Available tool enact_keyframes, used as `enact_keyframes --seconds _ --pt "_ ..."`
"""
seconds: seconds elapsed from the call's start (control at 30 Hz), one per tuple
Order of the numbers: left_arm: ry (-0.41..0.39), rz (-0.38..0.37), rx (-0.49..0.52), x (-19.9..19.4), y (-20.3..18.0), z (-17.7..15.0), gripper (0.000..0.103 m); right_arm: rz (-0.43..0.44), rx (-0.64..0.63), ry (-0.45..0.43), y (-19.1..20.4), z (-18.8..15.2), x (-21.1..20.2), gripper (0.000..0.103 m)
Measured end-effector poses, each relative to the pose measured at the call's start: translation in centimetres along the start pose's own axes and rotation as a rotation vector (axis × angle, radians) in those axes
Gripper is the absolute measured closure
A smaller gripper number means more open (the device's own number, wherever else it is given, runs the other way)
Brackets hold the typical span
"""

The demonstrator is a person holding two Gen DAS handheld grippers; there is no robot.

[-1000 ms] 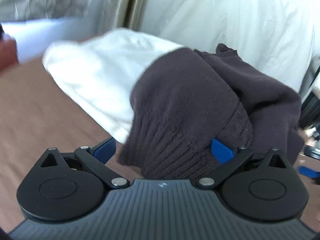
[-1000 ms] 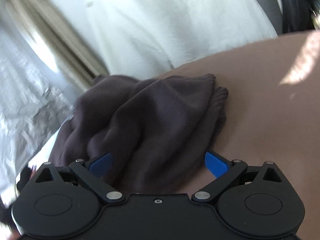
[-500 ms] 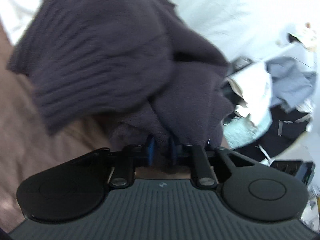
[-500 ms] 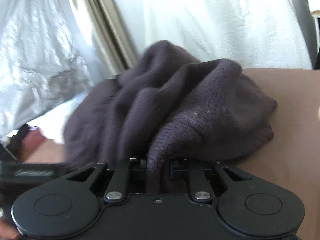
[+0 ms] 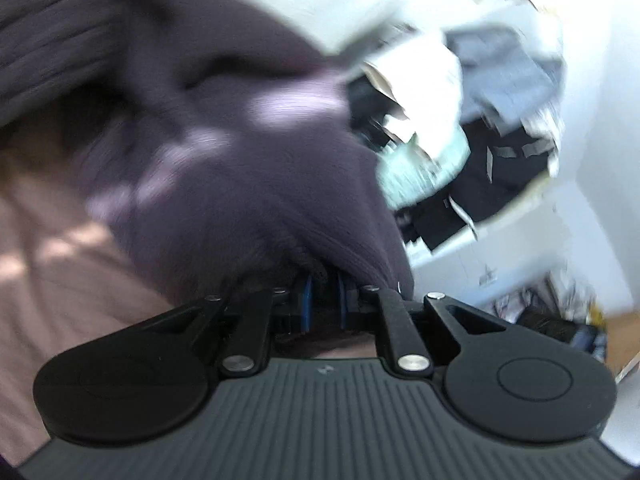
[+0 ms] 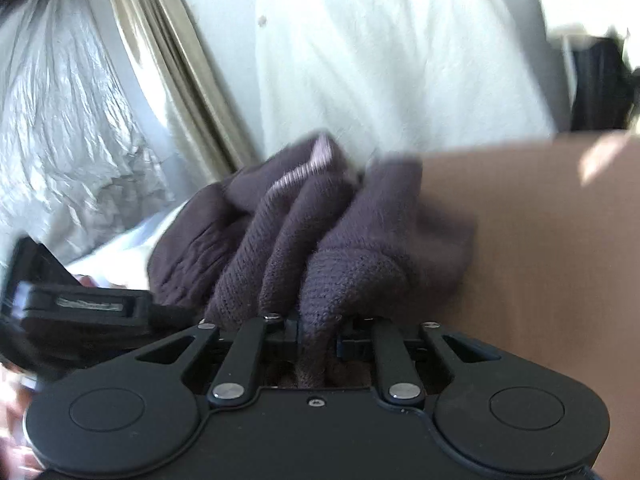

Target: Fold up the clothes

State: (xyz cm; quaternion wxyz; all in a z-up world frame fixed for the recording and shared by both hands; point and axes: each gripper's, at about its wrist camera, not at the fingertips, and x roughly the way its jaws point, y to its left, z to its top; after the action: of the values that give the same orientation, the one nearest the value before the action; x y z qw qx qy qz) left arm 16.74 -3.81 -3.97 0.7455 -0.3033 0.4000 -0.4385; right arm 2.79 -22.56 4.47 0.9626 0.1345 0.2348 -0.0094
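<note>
Both grippers have a bite of the same dark purple knitted sweater (image 5: 224,152) here. The left gripper (image 5: 323,300) has its blue-padded fingers (image 5: 307,300) pulled in close together with a fold of the knit pinched between them, and the rest of the sweater balloons out ahead of the fingertips and off to their left, over a tan-brown bed cover (image 5: 52,280) that shows below and to the left of the fingers. That view is pretty smeared, so the knit texture mostly reads as a blur with a few sunlit patches on it. Ahead and to the right of the left fingers there's a messy heap of white, grey and black clothes (image 5: 480,120), well apart from the sweater. The right gripper (image 6: 318,334) is clamped down too, fingers drawn together on a thick rolled ridge of the sweater that runs straight down between them. From there the knit bunches up in several ridges just ahead of the fingertips and a bit to their left, lying on the bed cover, which stretches off to the right of the fingers. Past the sweater there's a white sheet-like fabric (image 6: 400,60), with a beige curtain (image 6: 168,60) and crinkly clear plastic sheeting (image 6: 60,120) up ahead on the left.
</note>
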Motion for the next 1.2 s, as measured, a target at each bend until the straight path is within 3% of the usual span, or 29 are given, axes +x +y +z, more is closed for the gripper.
enact_keyframes --seconds 0.1,0.17,0.23,0.27,0.33,0.4,0.43,0.5,0.53,0.63,0.73,0.83,0.97,1.1,1.17,1.2 --pt "0.015 -0.111 0.093 0.6 -5.9 -0.9 0.103 -0.111 -0.242 -0.182 2.7 2.9 -5.2 0.089" --pt "0.025 -0.138 0.153 0.8 -8.8 -1.6 0.103 -0.119 -0.223 -0.258 1.6 5.1 -8.5 0.089" --pt "0.039 -0.112 0.221 1.0 -11.0 -2.3 0.086 -0.212 -0.221 -0.27 -0.4 6.2 -10.6 0.089" --pt "0.054 -0.04 0.269 1.4 -11.5 -2.6 0.081 -0.268 -0.224 -0.245 -1.6 6.1 -10.8 0.089" --pt "0.074 0.148 0.363 1.9 -11.8 -3.0 0.06 -0.383 -0.185 -0.185 -4.6 5.3 -11.1 0.089" --pt "0.084 0.311 0.442 2.1 -11.6 -3.2 0.056 -0.475 -0.108 -0.135 -7.8 3.3 -11.5 0.089" --pt "0.086 0.384 0.464 2.0 -11.2 -3.1 0.046 -0.513 -0.067 -0.115 -9.3 2.1 -11.7 0.089" --pt "0.079 0.521 0.429 1.9 -9.4 -1.8 0.031 -0.566 -0.022 -0.083 -11.5 -0.3 -12.2 0.089" --pt "0.081 0.563 0.353 1.8 -8.0 -0.9 0.02 -0.583 -0.016 -0.067 -12.2 -1.4 -12.3 0.089" --pt "0.116 0.601 -0.074 0.3 -1.0 0.6 0.018 -0.598 -0.12 -0.043 -11.7 -1.8 -11.7 0.089" --pt "0.086 0.565 -0.206 -2.2 2.9 -0.1 0.019 -0.574 -0.199 -0.078 -11.4 -0.7 -12.4 0.089" --pt "-0.006 0.631 -0.185 -3.1 3.5 0.0 0.018 -0.546 -0.234 -0.104 -10.4 0.0 -11.8 0.089" --pt "-0.017 0.607 -0.189 -2.3 5.6 0.5 0.017 -0.532 -0.204 -0.083 -10.1 -1.3 -11.4 0.089" --pt "0.094 0.652 -0.171 1.7 7.7 2.0 0.017 -0.532 -0.149 -0.037 -11.0 -1.9 -11.3 0.088" --pt "0.041 0.639 -0.138 1.7 7.4 2.0 0.015 -0.536 -0.14 -0.04 -11.2 -1.3 -11.6 0.089" --pt "0.024 0.651 -0.091 1.5 6.5 2.0 0.019 -0.545 -0.147 -0.051 -11.2 -0.5 -12.0 0.089"
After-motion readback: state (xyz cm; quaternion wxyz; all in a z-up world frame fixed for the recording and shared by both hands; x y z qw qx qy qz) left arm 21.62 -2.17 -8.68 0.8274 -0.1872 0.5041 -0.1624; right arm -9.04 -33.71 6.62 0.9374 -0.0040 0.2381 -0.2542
